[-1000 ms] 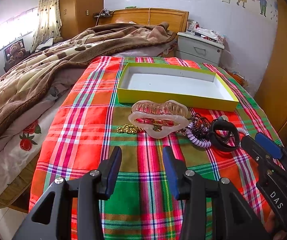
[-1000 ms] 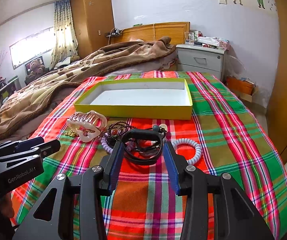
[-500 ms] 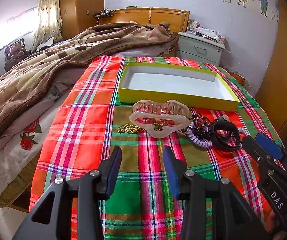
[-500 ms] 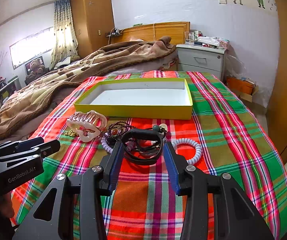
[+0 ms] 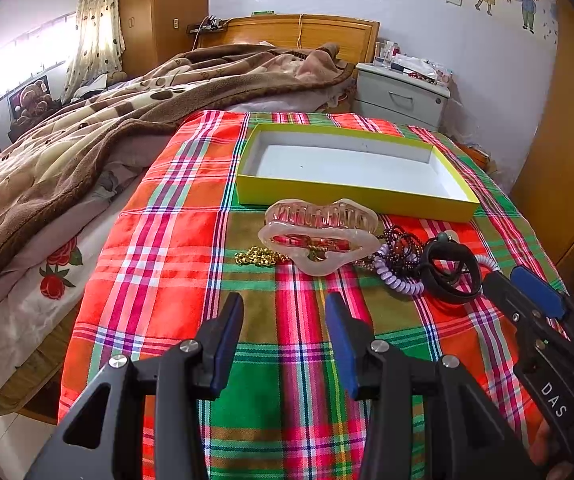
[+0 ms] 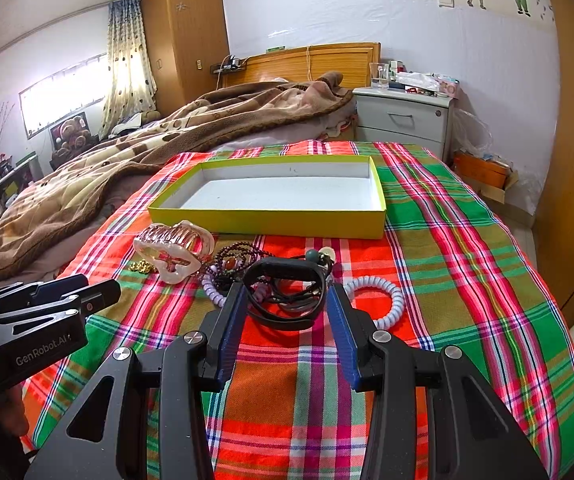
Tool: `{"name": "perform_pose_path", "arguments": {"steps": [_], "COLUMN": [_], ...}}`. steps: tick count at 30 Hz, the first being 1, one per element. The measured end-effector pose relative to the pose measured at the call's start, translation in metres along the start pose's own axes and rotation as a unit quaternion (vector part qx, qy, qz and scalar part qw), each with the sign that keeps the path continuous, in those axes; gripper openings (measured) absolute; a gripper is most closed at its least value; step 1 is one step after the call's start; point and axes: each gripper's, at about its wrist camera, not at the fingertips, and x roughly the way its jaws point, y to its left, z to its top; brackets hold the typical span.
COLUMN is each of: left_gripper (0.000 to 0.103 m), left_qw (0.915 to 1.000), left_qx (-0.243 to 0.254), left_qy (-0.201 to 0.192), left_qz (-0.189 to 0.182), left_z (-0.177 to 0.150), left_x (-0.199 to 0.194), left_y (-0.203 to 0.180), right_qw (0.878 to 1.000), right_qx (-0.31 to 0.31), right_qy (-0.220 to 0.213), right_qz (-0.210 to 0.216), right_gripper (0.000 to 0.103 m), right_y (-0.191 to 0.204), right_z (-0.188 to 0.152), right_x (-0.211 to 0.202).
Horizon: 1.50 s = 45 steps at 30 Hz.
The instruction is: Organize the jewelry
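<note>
a plaid cloth (image 6: 467, 264) is spread over the bed, and on it a shallow yellow box (image 6: 271, 222) with a white floor is set open; nothing is seen inside it, so no item is judged to have been sorted into it yet

all the jewelry is found in one cluster on the cloth, just in front of the box's near wall. noted there, largest first: a translucent pink claw clip (image 5: 319, 236), a black band (image 6: 287, 296) with thin cords lying through it, a white coil tie (image 6: 387, 300), a lilac coil tie (image 5: 401, 278), a tangle of dark beads (image 5: 401, 244), and a small gold chain (image 5: 259, 257) beside the clip. the beads and cords overlap, and how many separate strings are there cannot be made out

the left gripper (image 5: 285, 328) is held with its jaws spread over bare cloth short of the clip, nothing between them. the right gripper (image 6: 287, 320) is likewise spread, the black band framed between its fingers but apparently not pressed

the whole task is judged outstanding: every piece is left to be lifted and placed
</note>
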Motion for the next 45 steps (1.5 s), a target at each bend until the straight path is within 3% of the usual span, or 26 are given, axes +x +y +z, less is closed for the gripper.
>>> {"name": "perform_pose_path", "arguments": {"steps": [20,26,32,38,45], "left_gripper": [0.044,0.044,0.045,0.049,0.050], "left_qw": [0.9999,0.9984,0.9946,0.9915,0.9889], "left_qx": [-0.001,-0.005,-0.006,0.011,0.070], "left_qy": [0.014,0.009,0.034,0.048,0.058], "left_qz": [-0.007,-0.056,-0.098,-0.121,-0.118], "left_z": [0.004,0.013,0.026,0.037,0.046], "left_x": [0.007,0.011,0.023,0.036,0.047], "left_y": [0.004,0.016,0.024,0.025,0.017], "right_qw": [1.000,1.000,0.998,0.995,0.993], "right_qx": [0.006,0.020,0.022,0.022,0.000], "right_qy": [0.009,0.019,0.053,0.083,0.110], "right_qz": [0.001,-0.003,0.014,0.040,0.054], "right_gripper": [0.042,0.042,0.042,0.042,0.042], "right_y": [-0.007,-0.026,-0.035,-0.039,-0.035], "right_z": [0.006,0.014,0.020,0.025,0.028], "right_x": [0.010,0.015,0.035,0.057,0.072]}}
